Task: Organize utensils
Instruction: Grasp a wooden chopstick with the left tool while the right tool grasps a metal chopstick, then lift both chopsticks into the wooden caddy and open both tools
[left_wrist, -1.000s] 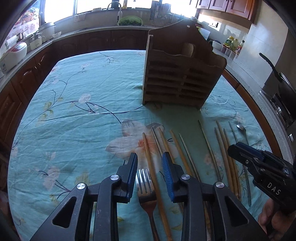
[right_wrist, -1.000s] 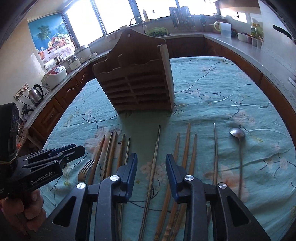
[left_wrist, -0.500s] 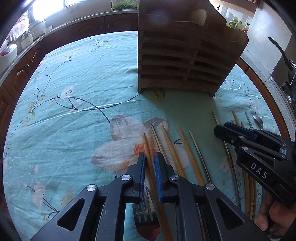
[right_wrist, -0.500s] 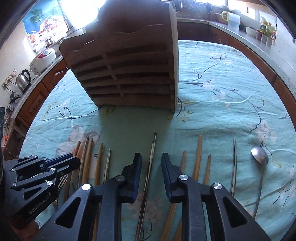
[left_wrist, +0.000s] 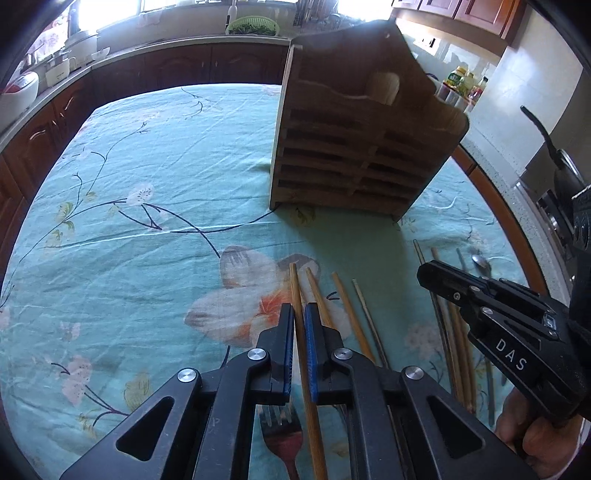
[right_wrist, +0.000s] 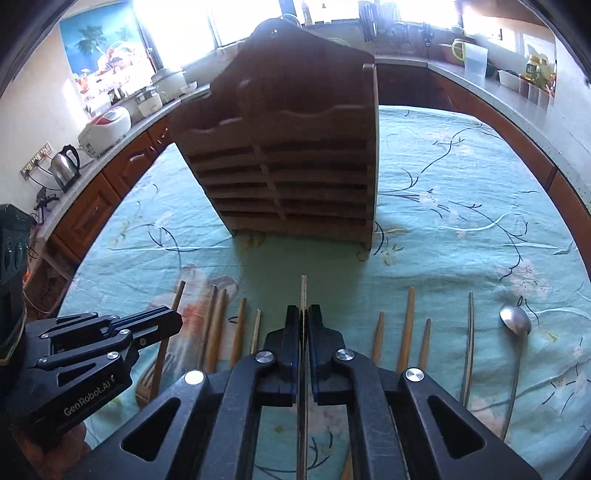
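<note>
Slatted wooden utensil rack (left_wrist: 354, 147) — upright, two-columned, dark brown, on the floral cloth (left_wrist: 147, 221)

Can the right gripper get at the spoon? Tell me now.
Probably not yet: the right gripper is shut on a thin metal chopstick. The spoon lies uncovered on the tablecloth further right, so the way is free once the jaws empty.

**Both grippers clamped, side by side**

The left gripper (left_wrist: 299, 317) points steeply down, its jaws pinched onto a wooden chopstick (left_wrist: 301, 332) that runs between the pads. Just to its right, the right gripper (right_wrist: 303, 317) tilts down likewise, clamped on a thin metal chopstick (right_wrist: 303, 291). A hand (left_wrist: 535, 435) grips the right tool's handle.
</note>
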